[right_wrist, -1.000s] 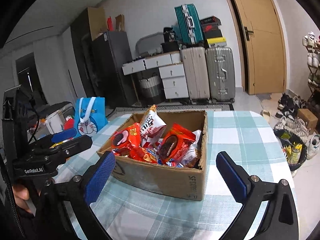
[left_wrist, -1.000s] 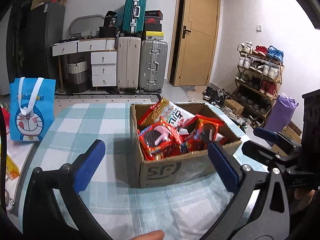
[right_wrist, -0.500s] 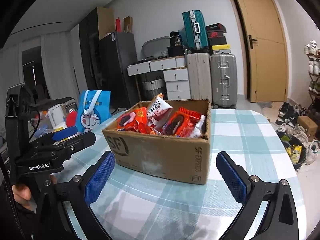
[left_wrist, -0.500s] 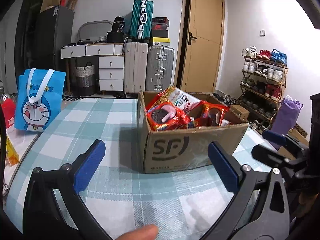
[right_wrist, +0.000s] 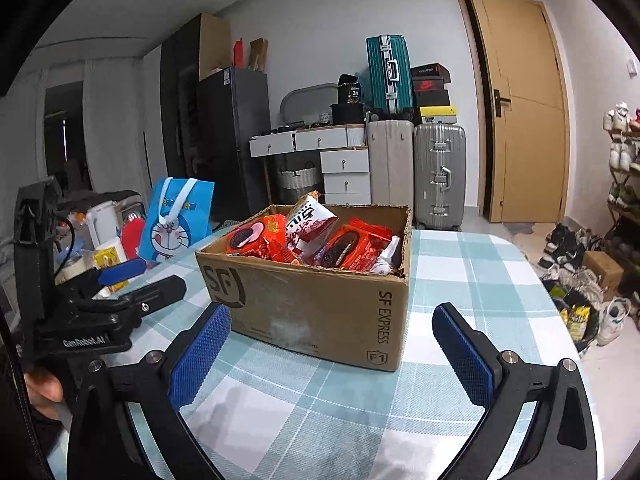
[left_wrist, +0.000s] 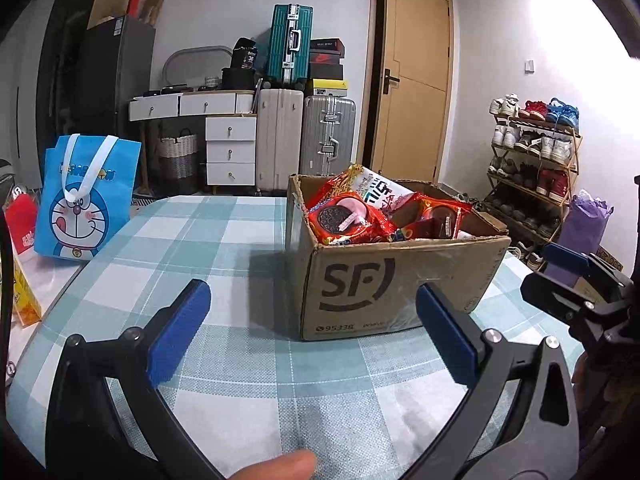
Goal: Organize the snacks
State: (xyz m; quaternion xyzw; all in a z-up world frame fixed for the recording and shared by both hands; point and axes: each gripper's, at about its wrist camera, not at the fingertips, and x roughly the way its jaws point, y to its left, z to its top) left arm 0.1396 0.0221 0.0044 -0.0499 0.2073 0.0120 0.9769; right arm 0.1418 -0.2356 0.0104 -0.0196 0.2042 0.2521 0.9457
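Left wrist view
Left gripper: the left gripper [left_wrist: 308, 332], with black arms and blue ribbed pads, is held wide apart and empty, low over the teal-and-white checked tablecloth [left_wrist: 224, 240].
Snacks: red and orange foil snack packets [left_wrist: 348, 222] are seen piled in the brown corrugated cardboard box printed SF [left_wrist: 400, 288], standing just beyond the pads, to the right of centre.
Bag: a blue cartoon-cat tote bag [left_wrist: 86, 196] is seen standing at the far left table edge, well apart from the box.

Right wrist view
Right gripper: the right gripper [right_wrist: 332, 352] is likewise spread and empty, near the box's right corner.
Other gripper: the left gripper is seen at the left, beside the box.
Next step, judged: a top packet is best approached from above, since the box wall blocks a level reach.
Grip advice: one packet edge should be pinched lightly, so that the contents are not crushed and neighbouring packets are not dragged out.
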